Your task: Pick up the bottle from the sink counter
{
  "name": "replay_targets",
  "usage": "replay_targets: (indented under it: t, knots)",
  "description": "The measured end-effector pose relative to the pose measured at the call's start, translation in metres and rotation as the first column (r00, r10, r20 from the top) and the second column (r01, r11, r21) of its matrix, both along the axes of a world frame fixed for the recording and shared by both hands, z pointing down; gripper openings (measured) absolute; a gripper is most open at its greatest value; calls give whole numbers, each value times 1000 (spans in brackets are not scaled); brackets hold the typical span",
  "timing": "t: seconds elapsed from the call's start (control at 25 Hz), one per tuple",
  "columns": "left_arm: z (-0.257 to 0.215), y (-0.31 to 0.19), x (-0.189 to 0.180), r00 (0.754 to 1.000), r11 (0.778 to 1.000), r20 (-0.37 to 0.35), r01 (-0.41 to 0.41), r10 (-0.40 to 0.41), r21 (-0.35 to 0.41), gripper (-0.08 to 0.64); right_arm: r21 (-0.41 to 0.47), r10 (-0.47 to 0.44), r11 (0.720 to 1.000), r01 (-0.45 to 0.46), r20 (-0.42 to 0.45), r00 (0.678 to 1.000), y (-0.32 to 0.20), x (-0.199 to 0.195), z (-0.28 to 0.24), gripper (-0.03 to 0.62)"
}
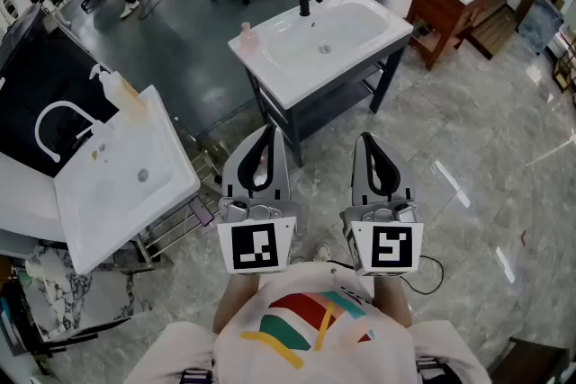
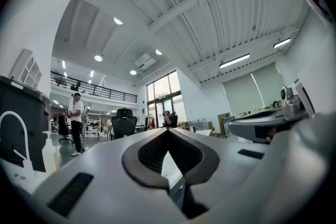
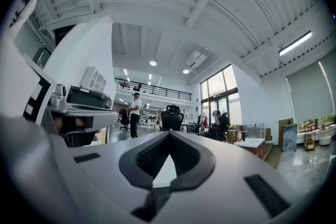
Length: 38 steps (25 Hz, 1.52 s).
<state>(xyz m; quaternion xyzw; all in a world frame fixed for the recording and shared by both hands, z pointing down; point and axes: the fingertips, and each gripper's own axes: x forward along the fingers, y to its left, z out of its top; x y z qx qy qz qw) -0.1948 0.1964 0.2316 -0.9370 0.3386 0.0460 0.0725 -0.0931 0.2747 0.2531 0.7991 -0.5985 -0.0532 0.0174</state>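
Small pale pink bottle (image 1: 245, 35) standing up on the back corner of the smooth white sink surface (image 1: 274, 72), far from the left tool (image 1: 268, 130) and right tool (image 1: 366, 138), both shut tight and empty.

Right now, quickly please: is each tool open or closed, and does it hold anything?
Left tool: closed, holding nothing.
Right tool: closed, holding nothing.

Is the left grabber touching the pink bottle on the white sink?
Apart. The head view shows the left gripper held near the person, well short of the pink bottle standing on the sink counter.
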Motion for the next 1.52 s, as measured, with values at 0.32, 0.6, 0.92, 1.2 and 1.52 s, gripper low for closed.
replay_targets:
  t: [0.32,0.6,0.92,1.2,1.52]
  knots:
    - [5,0,9,1000,1000,14,8,-8,-5,18,-11,7,1000,-7,3,1000,-1,11,3,12]
    - [12,0,15,999,1000,28,25,-25,-8,18,14,1,1000,-1,12,1000,2,22,9,12]
    - [22,1,29,1000,999,11,21,-21,-24,18,-15,1,1000,-1,1,1000,9,32,17,12]
    - [16,6,44,1000,1000,-6,7,-7,-13,18,12,-2,1000,2,21,1000,16,49,16,12]
    - [20,-17,59,1000,1000,7,3,-4,10,18,27,6,1000,-5,-2,1000,4,63,15,12]
